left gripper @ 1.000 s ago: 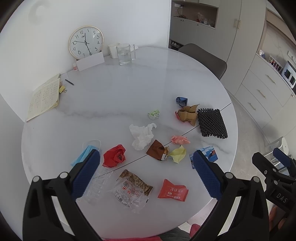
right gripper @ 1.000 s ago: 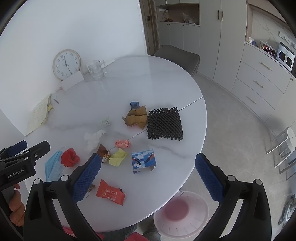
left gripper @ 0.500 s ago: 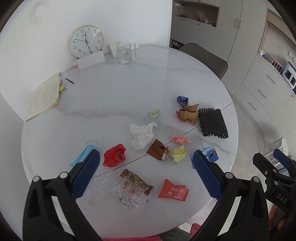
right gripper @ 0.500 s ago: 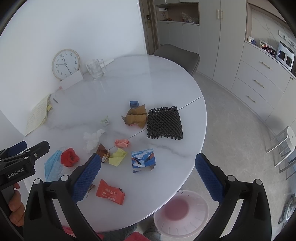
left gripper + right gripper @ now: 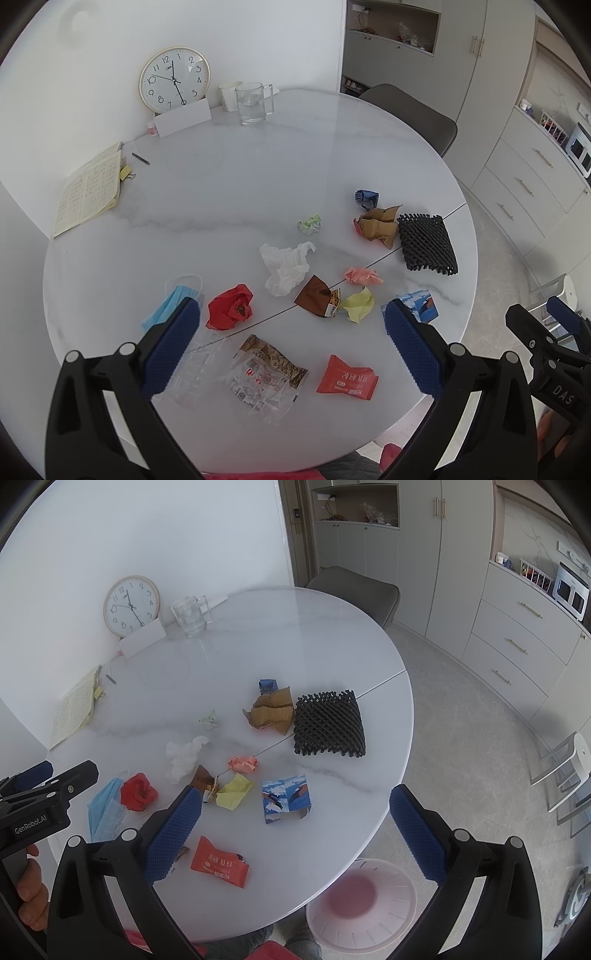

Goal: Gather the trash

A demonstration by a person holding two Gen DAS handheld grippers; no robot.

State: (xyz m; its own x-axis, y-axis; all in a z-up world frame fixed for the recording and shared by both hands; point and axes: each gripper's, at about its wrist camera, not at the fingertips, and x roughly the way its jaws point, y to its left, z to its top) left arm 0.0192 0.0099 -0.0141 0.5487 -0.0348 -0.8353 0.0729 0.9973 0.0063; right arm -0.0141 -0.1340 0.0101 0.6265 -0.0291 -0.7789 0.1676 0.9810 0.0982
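Several pieces of trash lie on the round white table (image 5: 258,177): a black foam net (image 5: 426,243), a brown paper scrap (image 5: 378,226), a white tissue (image 5: 286,266), a red crumpled wrapper (image 5: 231,306), a blue face mask (image 5: 170,304), a clear snack bag (image 5: 266,376), and a red packet (image 5: 347,378) (image 5: 219,862). My left gripper (image 5: 291,339) is open and empty above the table's near edge. My right gripper (image 5: 295,829) is open and empty above the near right edge. A pink trash bin (image 5: 360,901) stands on the floor below.
A clock (image 5: 173,79), a glass jug (image 5: 253,103), a cup and a notebook (image 5: 88,192) stand at the table's far side. A grey chair (image 5: 413,114) is behind the table. Cabinets (image 5: 517,635) line the right wall. A white stool (image 5: 569,768) is at the right.
Both grippers have stayed open and almost still; the views have shifted only very slightly. No trash has moved.
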